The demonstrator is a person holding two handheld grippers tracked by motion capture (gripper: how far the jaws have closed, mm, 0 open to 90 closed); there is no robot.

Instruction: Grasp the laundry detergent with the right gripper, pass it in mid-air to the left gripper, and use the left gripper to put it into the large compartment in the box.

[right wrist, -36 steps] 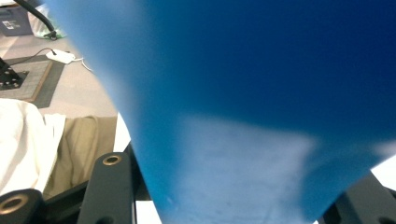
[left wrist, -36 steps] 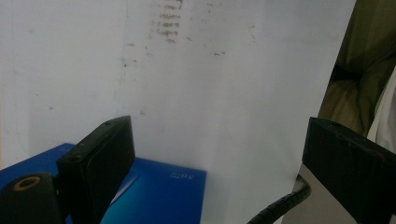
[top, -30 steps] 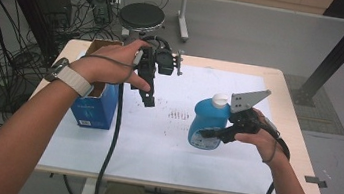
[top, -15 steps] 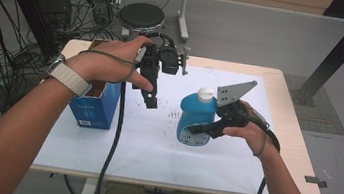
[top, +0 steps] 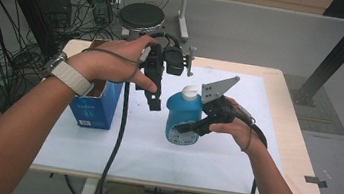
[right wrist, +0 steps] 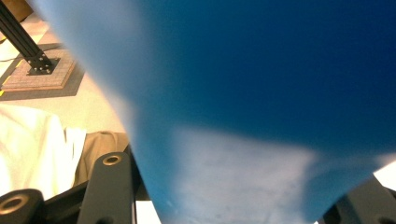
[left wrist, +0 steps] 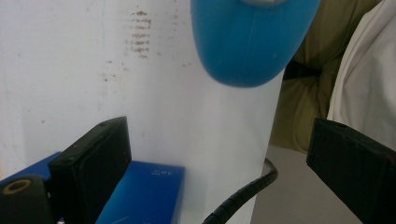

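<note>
Gripping a rounded blue plastic bottle (top: 183, 118) with a white cap, low on its body, between the black jaws of the right gripper (top: 191, 126), pads pressing both flanks. Standing nearly upright near the middle of the white table sheet (top: 233, 155), long axis vertical, cap pointing up and leaning slightly toward the far edge; whether the base is touching the sheet or hanging just above it, impossible to tell. Showing smooth, glossy plastic and a pale label on the front, print too small for reading. Looming huge and blurred in the right gripper view as blue bottle wall (right wrist: 261, 93), its outline cut off at the top and right.

Hovering up and to the left of the cap, the left gripper (top: 154, 100), jaws having just been opening and now standing wide apart with nothing between them. Looking down past those matte black blocky fingers (left wrist: 93, 163) at the bottle's rounded blue shoulder (left wrist: 252, 46), top cropped by the frame. Sitting at the table's left edge, a blue cardboard box (top: 93, 107), partly hidden behind the forearm and the ribbed black cable.
</note>
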